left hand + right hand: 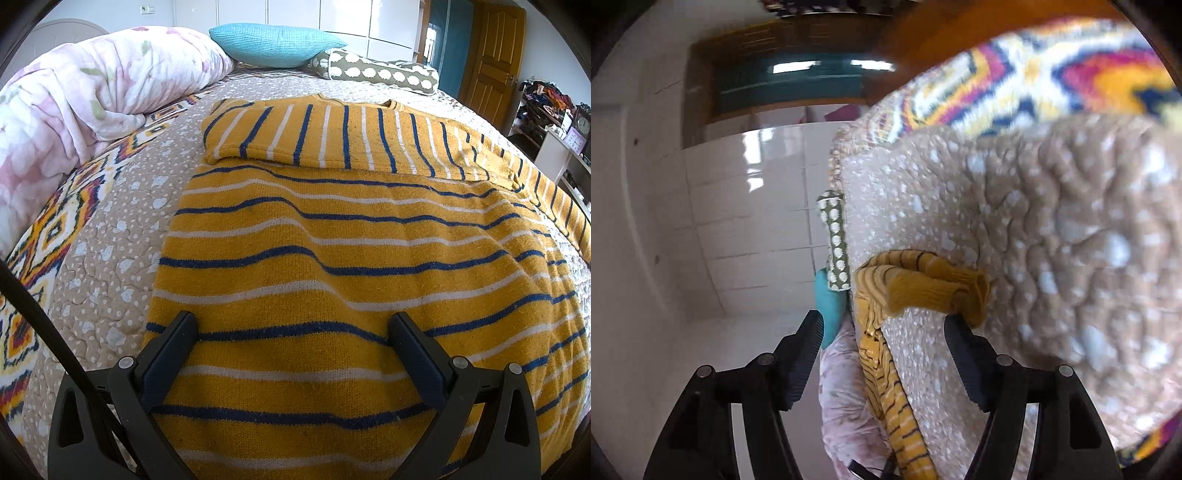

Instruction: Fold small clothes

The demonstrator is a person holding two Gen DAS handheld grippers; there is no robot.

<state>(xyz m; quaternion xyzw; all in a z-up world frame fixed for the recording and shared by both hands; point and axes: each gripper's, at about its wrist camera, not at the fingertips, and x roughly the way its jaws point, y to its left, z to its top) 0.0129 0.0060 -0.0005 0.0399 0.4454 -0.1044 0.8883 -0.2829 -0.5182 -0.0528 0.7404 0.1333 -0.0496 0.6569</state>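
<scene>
A yellow sweater with blue and white stripes lies flat on the bed. One sleeve is folded across its top. My left gripper is open, just above the sweater's lower part, with nothing between its fingers. The right wrist view is rolled sideways and blurred. In it the sweater shows edge-on, and its yellow sleeve cuff lies on the quilt. My right gripper is open, with one fingertip close to the cuff.
The bed has a beige dotted quilt with a patterned border. A floral duvet lies at the left. A teal pillow and a dotted bolster lie at the head. A wooden door and shelves stand at the right.
</scene>
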